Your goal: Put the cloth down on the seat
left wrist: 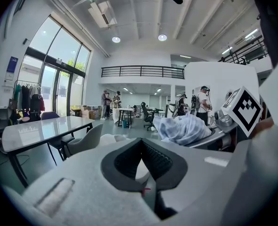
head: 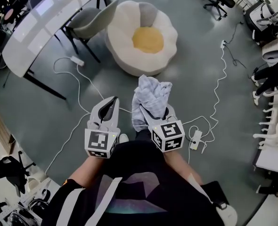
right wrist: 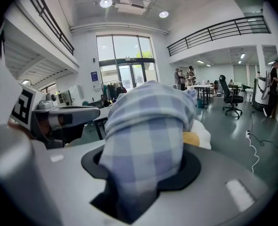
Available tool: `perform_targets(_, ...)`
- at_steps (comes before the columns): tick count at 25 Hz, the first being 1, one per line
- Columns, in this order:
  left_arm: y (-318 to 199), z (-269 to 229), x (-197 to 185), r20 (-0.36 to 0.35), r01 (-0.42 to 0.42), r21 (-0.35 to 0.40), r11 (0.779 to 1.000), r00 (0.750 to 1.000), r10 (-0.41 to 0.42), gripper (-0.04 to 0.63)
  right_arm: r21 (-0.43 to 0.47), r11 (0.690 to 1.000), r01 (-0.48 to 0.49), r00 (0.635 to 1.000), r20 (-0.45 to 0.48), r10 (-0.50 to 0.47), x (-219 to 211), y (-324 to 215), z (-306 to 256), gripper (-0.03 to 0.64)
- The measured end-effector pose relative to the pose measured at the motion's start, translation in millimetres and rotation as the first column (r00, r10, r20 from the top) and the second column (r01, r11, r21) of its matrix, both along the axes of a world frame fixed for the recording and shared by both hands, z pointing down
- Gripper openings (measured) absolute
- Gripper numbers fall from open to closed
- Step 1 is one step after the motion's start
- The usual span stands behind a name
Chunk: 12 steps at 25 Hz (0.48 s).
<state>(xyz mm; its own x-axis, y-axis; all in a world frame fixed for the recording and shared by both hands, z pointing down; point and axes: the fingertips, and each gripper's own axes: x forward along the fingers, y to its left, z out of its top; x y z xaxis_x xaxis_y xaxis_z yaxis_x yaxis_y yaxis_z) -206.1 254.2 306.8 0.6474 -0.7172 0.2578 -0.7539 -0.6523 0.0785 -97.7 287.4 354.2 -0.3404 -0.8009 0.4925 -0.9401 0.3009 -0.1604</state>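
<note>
In the head view the right gripper (head: 153, 114) is clamping the cloth (head: 148, 98), which is bunching up over its jaws and running lengthwise away from the person. The seat (head: 125, 27) is lying straight ahead and a little to the left, on the floor below the cloth. Its yellow hollow is carrying nothing. The left gripper (head: 111, 106) is waiting just beside the right one, about as near the seat.

In the left gripper view the left gripper's (left wrist: 142, 161) jaws are meeting at the tips with nothing between them. The cloth (left wrist: 183, 128) is showing off to the right.

In the right gripper view the checked cloth (right wrist: 148, 135) is filling the gap between the jaws of the right gripper (right wrist: 143, 173). The seat (right wrist: 202, 132) is peeking out just behind it, so the carry is probably pointing forward and down.
</note>
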Motion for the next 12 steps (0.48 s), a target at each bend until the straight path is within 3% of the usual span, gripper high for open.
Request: perform_targets(12, -61, 1, 40, -0.006, 0.010, -0.009, 1.000, 1.000, -0.010, -0.003, 0.004, 1.000, 0.012, 1.000, -0.004, -0.012, 39, -63, 3, 0.242)
